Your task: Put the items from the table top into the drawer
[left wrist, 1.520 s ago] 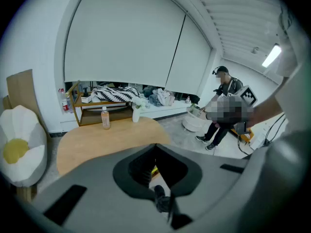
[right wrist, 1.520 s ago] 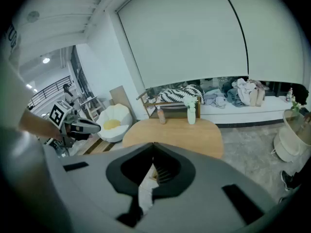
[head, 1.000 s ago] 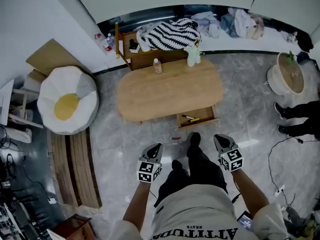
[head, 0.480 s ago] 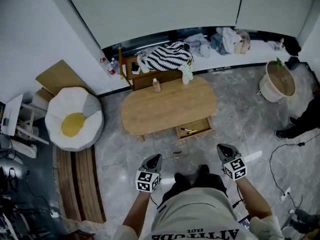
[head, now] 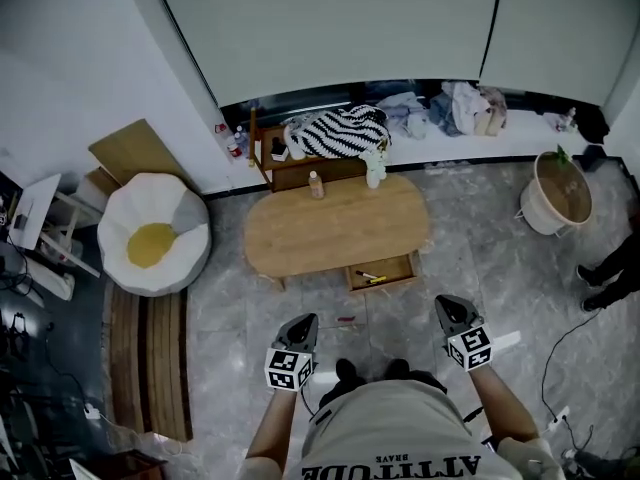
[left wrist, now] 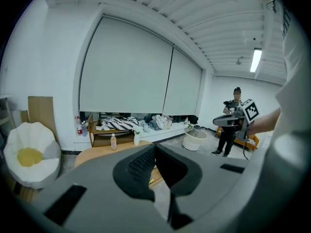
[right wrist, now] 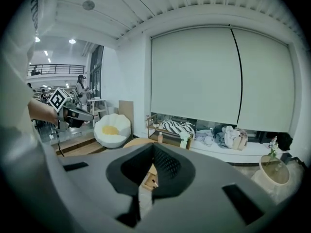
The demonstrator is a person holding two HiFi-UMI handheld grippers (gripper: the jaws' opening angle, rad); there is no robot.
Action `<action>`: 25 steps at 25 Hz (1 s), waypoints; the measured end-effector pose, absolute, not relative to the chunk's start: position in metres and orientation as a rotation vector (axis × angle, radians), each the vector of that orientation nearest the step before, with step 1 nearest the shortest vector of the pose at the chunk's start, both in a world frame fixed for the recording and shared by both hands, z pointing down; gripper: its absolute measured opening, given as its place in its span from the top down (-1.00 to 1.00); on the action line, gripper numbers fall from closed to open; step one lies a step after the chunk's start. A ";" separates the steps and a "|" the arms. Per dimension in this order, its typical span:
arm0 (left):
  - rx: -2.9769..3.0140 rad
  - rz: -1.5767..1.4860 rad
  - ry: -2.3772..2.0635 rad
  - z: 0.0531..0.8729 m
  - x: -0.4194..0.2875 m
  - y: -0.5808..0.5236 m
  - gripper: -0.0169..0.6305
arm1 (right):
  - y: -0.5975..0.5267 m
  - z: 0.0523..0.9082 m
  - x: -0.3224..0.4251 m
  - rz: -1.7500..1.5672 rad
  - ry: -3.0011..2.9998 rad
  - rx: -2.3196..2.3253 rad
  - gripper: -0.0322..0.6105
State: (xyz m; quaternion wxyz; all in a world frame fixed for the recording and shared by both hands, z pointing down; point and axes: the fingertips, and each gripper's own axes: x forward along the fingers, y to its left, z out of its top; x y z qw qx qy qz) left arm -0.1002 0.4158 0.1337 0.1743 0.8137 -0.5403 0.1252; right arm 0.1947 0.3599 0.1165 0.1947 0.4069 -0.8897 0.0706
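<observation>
Wood table (head: pixel 300 238), oval, well ahead of me on grey floor. Its drawer (head: pixel 402 265) is pulled out on the near side. Inside I see a yellow item (head: pixel 379 279) and a thin dark one (head: pixel 366 274) lying side by side towards the left end. Both are too small to identify.

Not yet in the drawer, at the table's far edge:
- a small bottle (head: pixel 316 185), upright, with orange-ish contents
- a white bottle (head: pixel 374 175), upright, to its right and apart from it, with something greenish on top

A tiny dark-red thing (head: pixel 345 319) lies on the floor between the table and my feet. I can't tell what it is.

The shelf (head: pixel 300 173) just behind the table has a striped cloth (head: pixel 340 130) heaped on top. A round basket (head: pixel 533 211) sits far right with a green sprig at its rim, and I can't read what else is in it. A white beanbag (head: pixel 178 218) with a yellow centre sits at the left.

My left gripper (head: pixel 303 321) and right gripper (head: pixel 451 308) are low in the head view, one on each side of my legs. Both point towards the table and are well apart from it. In each gripper view the jaws are pressed together, pads meeting, with nothing between them. Past the right pads I see the open drawer, and past the left ones the tabletop with both bottles.
</observation>
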 end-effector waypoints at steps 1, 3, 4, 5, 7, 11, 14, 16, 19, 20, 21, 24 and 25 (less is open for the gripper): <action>2.304 0.349 -1.543 0.131 -0.098 0.415 0.89 | 0.358 0.113 0.199 0.188 -2.498 1.144 0.84; 2.298 0.344 -1.560 0.127 -0.096 0.416 0.89 | 0.355 0.109 0.205 0.177 -2.505 1.154 0.84; 2.294 0.340 -1.565 0.126 -0.095 0.416 0.88 | 0.353 0.107 0.208 0.174 -2.508 1.158 0.84; 2.291 0.337 -1.570 0.125 -0.094 0.415 0.89 | 0.351 0.106 0.211 0.172 -2.511 1.161 0.84; 2.288 0.332 -1.577 0.123 -0.092 0.414 0.89 | 0.347 0.103 0.215 0.172 -2.514 1.165 0.84; 2.285 0.328 -1.584 0.119 -0.089 0.410 0.89 | 0.342 0.100 0.220 0.177 -2.519 1.171 0.84; 2.287 0.326 -1.583 0.119 -0.086 0.409 0.88 | 0.342 0.100 0.220 0.178 -2.523 1.162 0.84; 2.288 0.328 -1.580 0.119 -0.085 0.410 0.89 | 0.343 0.100 0.219 0.176 -2.524 1.158 0.84; 2.294 0.328 -1.578 0.120 -0.084 0.410 0.88 | 0.343 0.100 0.218 0.171 -2.530 1.160 0.84; 2.296 0.328 -1.578 0.120 -0.084 0.409 0.88 | 0.343 0.101 0.218 0.170 -2.531 1.162 0.84; 2.297 0.329 -1.579 0.120 -0.085 0.408 0.88 | 0.342 0.101 0.218 0.171 -2.530 1.164 0.84; 2.296 0.328 -1.580 0.119 -0.086 0.407 0.89 | 0.341 0.101 0.220 0.174 -2.526 1.169 0.84; 2.295 0.327 -1.581 0.119 -0.086 0.407 0.89 | 0.341 0.101 0.221 0.175 -2.525 1.170 0.84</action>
